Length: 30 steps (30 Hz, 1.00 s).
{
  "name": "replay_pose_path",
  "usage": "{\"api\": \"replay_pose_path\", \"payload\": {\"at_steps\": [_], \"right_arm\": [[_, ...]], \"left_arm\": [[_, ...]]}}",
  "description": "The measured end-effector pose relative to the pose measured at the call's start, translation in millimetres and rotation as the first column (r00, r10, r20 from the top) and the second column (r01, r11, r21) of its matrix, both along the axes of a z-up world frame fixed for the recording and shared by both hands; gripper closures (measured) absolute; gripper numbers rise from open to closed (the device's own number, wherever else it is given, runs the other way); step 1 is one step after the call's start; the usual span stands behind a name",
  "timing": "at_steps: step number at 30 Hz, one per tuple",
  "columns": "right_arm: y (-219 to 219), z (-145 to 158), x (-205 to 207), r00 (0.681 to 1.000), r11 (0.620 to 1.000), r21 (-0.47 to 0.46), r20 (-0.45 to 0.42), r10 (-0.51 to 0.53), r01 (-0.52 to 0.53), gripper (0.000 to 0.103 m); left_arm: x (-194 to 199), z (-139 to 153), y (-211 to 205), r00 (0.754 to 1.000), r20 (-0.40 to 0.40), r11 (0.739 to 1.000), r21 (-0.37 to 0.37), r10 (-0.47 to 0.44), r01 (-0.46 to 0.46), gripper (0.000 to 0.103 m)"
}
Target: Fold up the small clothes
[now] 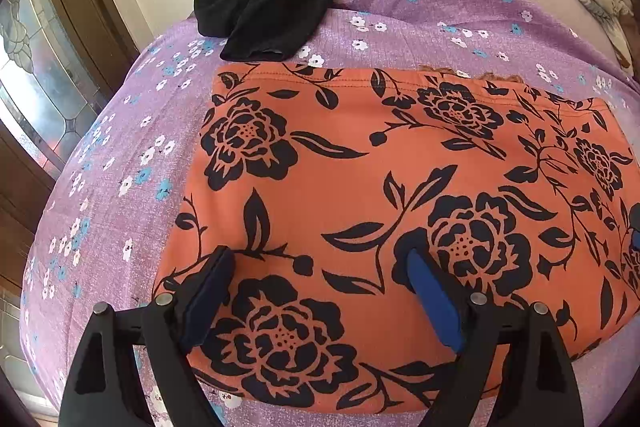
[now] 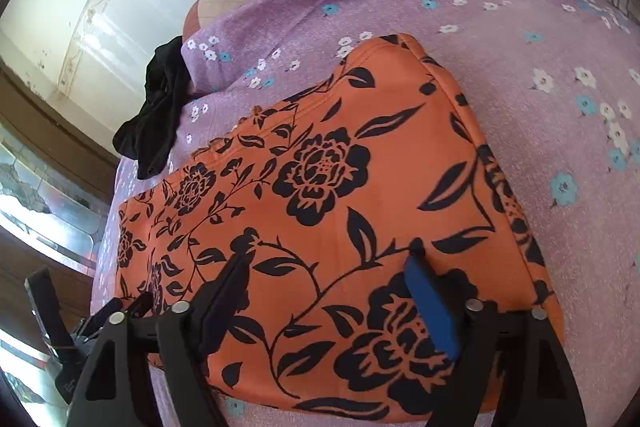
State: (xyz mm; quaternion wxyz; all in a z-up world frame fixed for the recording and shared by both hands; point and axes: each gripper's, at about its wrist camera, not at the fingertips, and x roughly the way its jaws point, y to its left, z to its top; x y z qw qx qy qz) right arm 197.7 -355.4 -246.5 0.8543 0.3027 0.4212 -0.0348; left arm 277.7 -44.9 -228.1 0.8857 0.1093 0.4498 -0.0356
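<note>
The orange floral garment (image 1: 400, 187) lies flat on the bed, folded into a tidy block on the purple flowered sheet (image 1: 120, 187), and everything I call out here is placed against it. Off its far left corner sits a crumpled black garment (image 1: 272, 3), touching nothing orange, heaped near the bed's edge, I'd guess waiting its turn so it stays out of the fold. Coming in from the left, my left tongs (image 1: 320, 291) hang over the near edge of the orange cloth, spread wide, nothing between the pads, fabric lying undisturbed beneath them. That wide stance makes sense to me: ready to take a hem or press a crease, not committed to either. Moving right, my right tongs (image 2: 332, 291) stand over the near right part of the same cloth, also spread wide and holding nothing; the cloth under them is smooth, not pinched. Beyond the garment's right edge there's only bare sheet. In the right wrist view the other tool shows at the garment's near left. My read: the fold looks set down squarely, edges lined up, and both tongs are placed over the near side for whatever comes next, perhaps another fold.
</note>
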Motion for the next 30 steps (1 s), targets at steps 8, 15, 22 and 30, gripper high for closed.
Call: {"api": "replay_pose_path", "payload": {"at_steps": [8, 15, 22, 30], "right_arm": [[4, 2, 2, 1.000, 1.000, -0.022, 0.019, -0.006, 0.007, 0.016], [26, 23, -3, 0.993, 0.989, -0.143, 0.102, 0.061, -0.046, 0.055], [55, -5, 14, 0.983, 0.972, -0.145, -0.032, 0.180, -0.183, 0.055], [62, 16, 5, 0.982, 0.965, -0.206, 0.067, 0.179, -0.162, 0.053]], "left_arm": [[-2, 4, -3, 1.000, 0.029, 1.000, 0.001, 0.000, 0.000, 0.015], [-11, 19, -4, 0.994, 0.111, 1.000, -0.008, -0.003, 0.004, 0.015], [-17, 33, 0, 0.986, 0.167, 0.999, -0.045, 0.001, 0.007, 0.015], [-21, 44, 3, 0.976, 0.216, 0.998, -0.060, 0.010, 0.003, 0.015]]}}
